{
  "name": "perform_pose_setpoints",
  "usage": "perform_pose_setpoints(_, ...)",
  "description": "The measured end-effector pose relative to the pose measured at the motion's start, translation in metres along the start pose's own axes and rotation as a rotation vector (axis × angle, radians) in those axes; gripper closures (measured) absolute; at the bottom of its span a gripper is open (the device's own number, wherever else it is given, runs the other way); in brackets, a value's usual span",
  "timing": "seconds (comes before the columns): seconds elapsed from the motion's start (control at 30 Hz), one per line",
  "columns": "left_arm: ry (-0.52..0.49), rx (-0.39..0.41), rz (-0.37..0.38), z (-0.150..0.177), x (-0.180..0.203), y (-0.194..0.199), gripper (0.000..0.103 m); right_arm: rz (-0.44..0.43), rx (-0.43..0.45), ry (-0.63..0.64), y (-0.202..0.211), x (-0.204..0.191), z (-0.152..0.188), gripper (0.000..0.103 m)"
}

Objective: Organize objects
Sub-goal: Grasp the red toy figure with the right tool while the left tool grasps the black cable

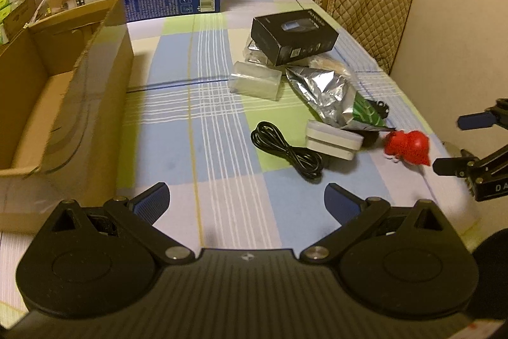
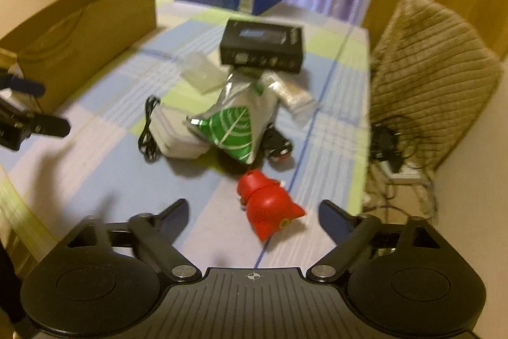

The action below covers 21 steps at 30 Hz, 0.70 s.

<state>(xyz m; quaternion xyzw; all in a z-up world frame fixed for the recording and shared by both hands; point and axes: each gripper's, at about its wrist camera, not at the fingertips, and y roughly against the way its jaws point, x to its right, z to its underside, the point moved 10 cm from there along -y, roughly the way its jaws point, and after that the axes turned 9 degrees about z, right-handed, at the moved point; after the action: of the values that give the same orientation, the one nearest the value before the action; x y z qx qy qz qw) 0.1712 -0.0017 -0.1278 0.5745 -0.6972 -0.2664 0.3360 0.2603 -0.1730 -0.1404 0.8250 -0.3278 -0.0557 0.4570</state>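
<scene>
Left gripper [image 1: 247,199]: spread wide, nothing held, bottom centre. Right gripper [image 2: 253,213]: spread wide, nothing gripped; red toy [image 2: 270,207] is seen between its fingers, lower centre. Cardboard box [image 1: 63,84]: left edge.

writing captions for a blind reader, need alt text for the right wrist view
The open right hand-held gripper hovers over a plaid tablecloth, a red toy lying just ahead between its fingers. Behind it sit a foil bag, white charger, black cable and black box, with a cardboard box at left.
</scene>
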Motion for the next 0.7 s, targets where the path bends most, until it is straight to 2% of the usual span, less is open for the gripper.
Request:
perform_pose_setpoints(0.37,-0.009,-0.041,0.041,-0.004,-0.004,-0.047,0.002,-0.034,-0.079,0.067,-0.061,0.005,0.002,0.033)
perform_pose_setpoints(0.4,-0.013,-0.041,0.043,-0.005,-0.005,-0.05,0.003,-0.031,-0.088,0.069,-0.065,0.006,0.002,0.035)
perform_pose_setpoints(0.53,0.0,-0.043,0.053,-0.009,-0.006,-0.061,0.008,-0.013,-0.115,0.062,-0.075,0.009,-0.001,0.055)
perform_pose_setpoints(0.7,0.002,-0.04,0.097,-0.015,-0.001,-0.074,0.012,-0.004,-0.142,0.035,-0.076,0.003,-0.003,0.059)
